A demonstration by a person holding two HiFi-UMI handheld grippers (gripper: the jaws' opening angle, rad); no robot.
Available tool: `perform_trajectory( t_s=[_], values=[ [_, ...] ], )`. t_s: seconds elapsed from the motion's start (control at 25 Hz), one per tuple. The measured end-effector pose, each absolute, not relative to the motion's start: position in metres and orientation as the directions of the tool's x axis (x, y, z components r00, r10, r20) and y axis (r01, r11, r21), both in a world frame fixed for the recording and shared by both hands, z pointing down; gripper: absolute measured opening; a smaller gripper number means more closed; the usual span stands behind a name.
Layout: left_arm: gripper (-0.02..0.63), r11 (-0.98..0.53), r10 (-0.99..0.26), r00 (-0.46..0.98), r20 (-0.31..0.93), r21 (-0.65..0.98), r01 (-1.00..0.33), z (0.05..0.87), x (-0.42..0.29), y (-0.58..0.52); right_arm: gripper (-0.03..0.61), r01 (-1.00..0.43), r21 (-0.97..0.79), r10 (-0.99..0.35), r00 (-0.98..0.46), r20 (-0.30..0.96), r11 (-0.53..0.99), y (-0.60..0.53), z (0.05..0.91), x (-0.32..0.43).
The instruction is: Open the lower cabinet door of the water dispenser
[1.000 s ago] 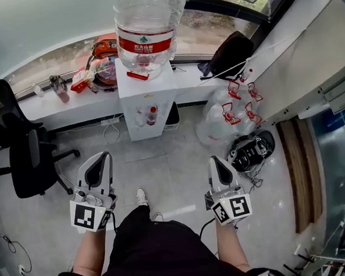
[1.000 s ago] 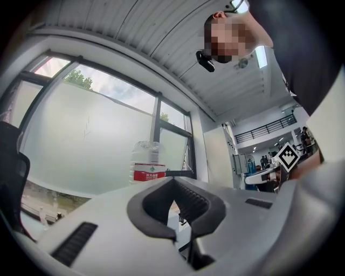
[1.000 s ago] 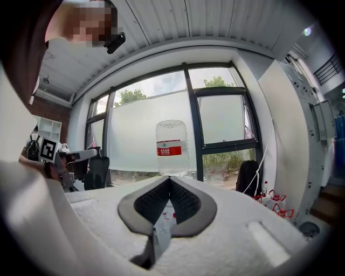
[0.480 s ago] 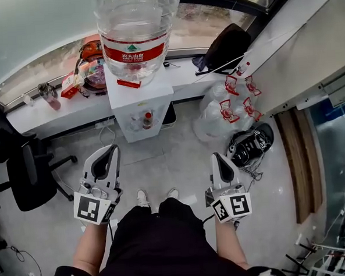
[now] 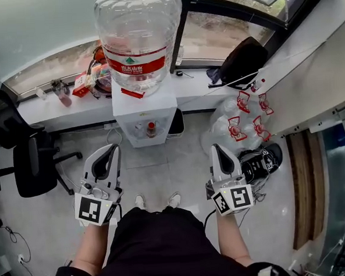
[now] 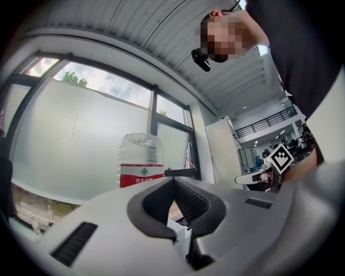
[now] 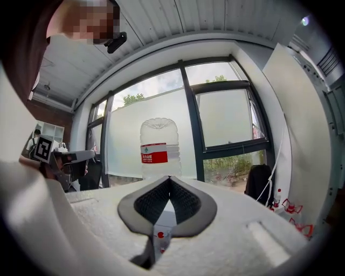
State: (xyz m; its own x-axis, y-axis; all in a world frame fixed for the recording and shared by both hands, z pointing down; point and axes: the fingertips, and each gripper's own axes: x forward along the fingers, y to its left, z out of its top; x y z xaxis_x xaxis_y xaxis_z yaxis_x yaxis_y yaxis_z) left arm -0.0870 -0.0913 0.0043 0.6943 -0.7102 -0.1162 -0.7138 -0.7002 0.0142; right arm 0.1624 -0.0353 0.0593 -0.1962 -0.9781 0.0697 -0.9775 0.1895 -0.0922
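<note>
Approach under way: left gripper (image 5: 111,150) and right gripper (image 5: 215,147), jaws together and empty, face the far water dispenser (image 5: 144,104); next comes reaching low for its lower cabinet door (image 5: 140,141)

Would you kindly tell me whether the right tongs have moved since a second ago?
Yes: the right tongs moved forward, nearer the water dispenser.
</note>
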Motion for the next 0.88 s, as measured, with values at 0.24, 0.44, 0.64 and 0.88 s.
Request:
perform_trajectory(
  t_s=[0.24,0.44,0.64,0.88],
  values=[
    [0.008,-0.659,-0.749,0.656,-0.094,0.001,-0.752,0.010,-0.079,-0.097,0.005,-0.959,-0.088,-0.959,-0.275,0.069,0.268,-0.055,0.062,0.167],
    [0.008,-0.652,-0.754,0.649,-0.098,0.006,-0.758,0.020,-0.074,-0.104,0.005,-0.948,-0.082,-0.942,-0.316,0.116,0.308,-0.060,0.090,0.164],
    [0.008,-0.666,-0.744,0.666,-0.056,-0.016,-0.746,0.051,-0.077,-0.117,0.005,-0.936,-0.065,-0.930,-0.351,0.113,0.345,-0.080,0.122,0.148],
    [0.008,-0.629,-0.766,0.638,-0.077,-0.115,-0.769,0.107,-0.090,-0.140,0.005,-0.933,-0.054,-0.931,-0.358,0.063,0.355,-0.103,0.177,0.136]
  ],
)
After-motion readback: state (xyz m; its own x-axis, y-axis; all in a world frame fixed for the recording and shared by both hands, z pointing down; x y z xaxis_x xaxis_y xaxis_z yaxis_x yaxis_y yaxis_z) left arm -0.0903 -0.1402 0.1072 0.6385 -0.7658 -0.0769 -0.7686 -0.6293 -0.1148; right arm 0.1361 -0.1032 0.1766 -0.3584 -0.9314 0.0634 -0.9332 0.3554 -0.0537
